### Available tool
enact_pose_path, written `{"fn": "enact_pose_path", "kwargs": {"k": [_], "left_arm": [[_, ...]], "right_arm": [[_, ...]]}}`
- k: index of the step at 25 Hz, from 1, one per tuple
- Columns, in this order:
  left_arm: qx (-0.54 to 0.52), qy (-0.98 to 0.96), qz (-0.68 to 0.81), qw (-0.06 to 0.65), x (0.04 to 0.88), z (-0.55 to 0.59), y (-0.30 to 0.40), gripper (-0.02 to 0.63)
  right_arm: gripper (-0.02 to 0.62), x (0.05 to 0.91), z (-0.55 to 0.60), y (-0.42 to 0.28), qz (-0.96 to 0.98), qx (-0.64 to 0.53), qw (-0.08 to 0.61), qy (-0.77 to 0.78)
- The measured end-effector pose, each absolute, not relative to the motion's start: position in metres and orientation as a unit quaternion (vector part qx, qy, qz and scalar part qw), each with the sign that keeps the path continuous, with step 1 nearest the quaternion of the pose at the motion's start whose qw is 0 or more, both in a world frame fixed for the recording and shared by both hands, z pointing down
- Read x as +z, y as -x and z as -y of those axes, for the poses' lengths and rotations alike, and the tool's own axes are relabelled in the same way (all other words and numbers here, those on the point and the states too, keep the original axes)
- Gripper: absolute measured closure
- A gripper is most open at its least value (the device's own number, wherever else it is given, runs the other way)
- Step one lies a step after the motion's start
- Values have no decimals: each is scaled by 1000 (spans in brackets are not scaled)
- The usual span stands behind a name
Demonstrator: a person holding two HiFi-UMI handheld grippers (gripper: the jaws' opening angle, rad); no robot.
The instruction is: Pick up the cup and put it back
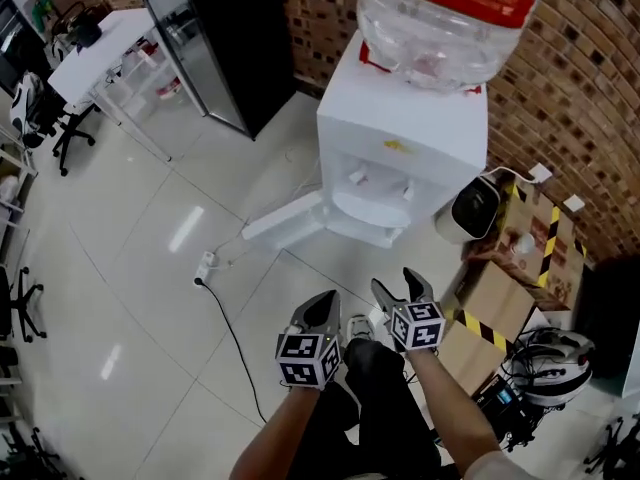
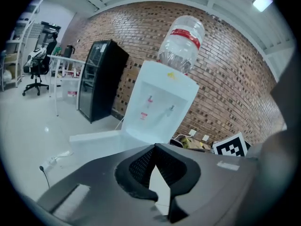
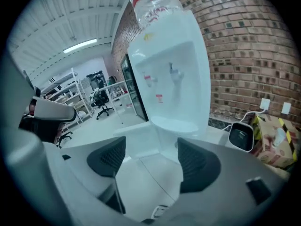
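fridge (image 1: 215, 38): black, way off at about 11 o'clock from the grippers
power strip (image 1: 205, 266): on the floor at roughly 9 o'clock of the left gripper, with a black cord running off it
left gripper (image 1: 322, 303): jaws pinched together, tips meeting, nothing in them
water dispenser (image 1: 400, 133): white, dead ahead at 12 o'clock, well apart from both grippers, big bottle (image 1: 440, 18) on top
right gripper (image 1: 397, 286): jaws spread wide, just floor showing between them
cup: honestly can't pick it out in any view, so no idea how it sits relative to either gripper
cardboard box (image 1: 530, 238): between 2 and 3 o'clock of the right gripper, yellow-black tape on it
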State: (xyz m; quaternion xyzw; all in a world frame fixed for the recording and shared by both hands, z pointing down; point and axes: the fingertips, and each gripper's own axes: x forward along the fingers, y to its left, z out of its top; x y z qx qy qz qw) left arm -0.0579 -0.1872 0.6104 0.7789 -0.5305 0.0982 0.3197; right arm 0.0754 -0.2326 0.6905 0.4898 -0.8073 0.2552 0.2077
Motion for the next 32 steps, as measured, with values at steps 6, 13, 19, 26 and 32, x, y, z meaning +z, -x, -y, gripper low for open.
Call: {"fn": "enact_pose_path", "kwargs": {"k": [6,13,19,26,32], "left_arm": [[104,-788,525,305,727,248,64,604],[94,-805,521,268,820,306,68,604],[97,-811,513,266,883,332,70,604],[84,-799,520,289,922,339,80,604],[77,-789,541,282,925,341,94,604]], "right_arm": [[238,818,303,-79,798,239,212,-511],[238,943,381,-78,791,208,213,-534],[226,1025,436,-84,767,210,218,-566],[187,1070,482,-83,755,216,212,-581],[189,1088,502,-77,751,210,215,-588]]}}
